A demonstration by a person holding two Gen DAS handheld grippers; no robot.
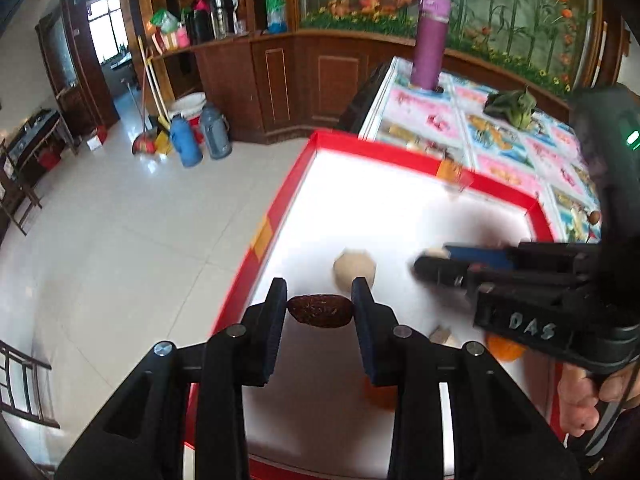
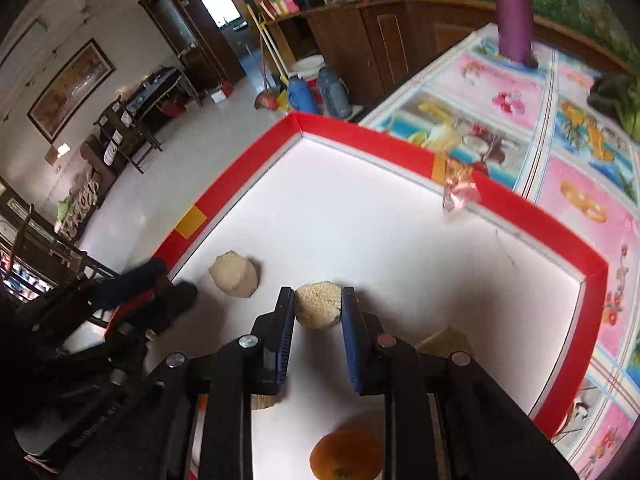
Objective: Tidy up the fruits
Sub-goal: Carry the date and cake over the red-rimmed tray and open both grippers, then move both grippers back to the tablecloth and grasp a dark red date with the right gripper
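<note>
Over the white, red-rimmed tray (image 2: 520,204), the left tongs (image 1: 319,300) are clamping a dark brown wrinkled dried fruit (image 1: 319,311); the right tongs (image 2: 318,300) are gripping a beige rough-textured chunk (image 2: 318,309).

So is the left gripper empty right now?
No, the left gripper is shut on a dark red date, pinched between its two fingers above the white tray.

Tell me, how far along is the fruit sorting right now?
Nothing looks sorted yet; no finished group shows. In hand: the left gripper holds a dark red date between its jaws, and the right gripper clamps a beige chunk. Left: another beige chunk, an orange and a yellowish piece lie loose on the red-rimmed tray.
</note>
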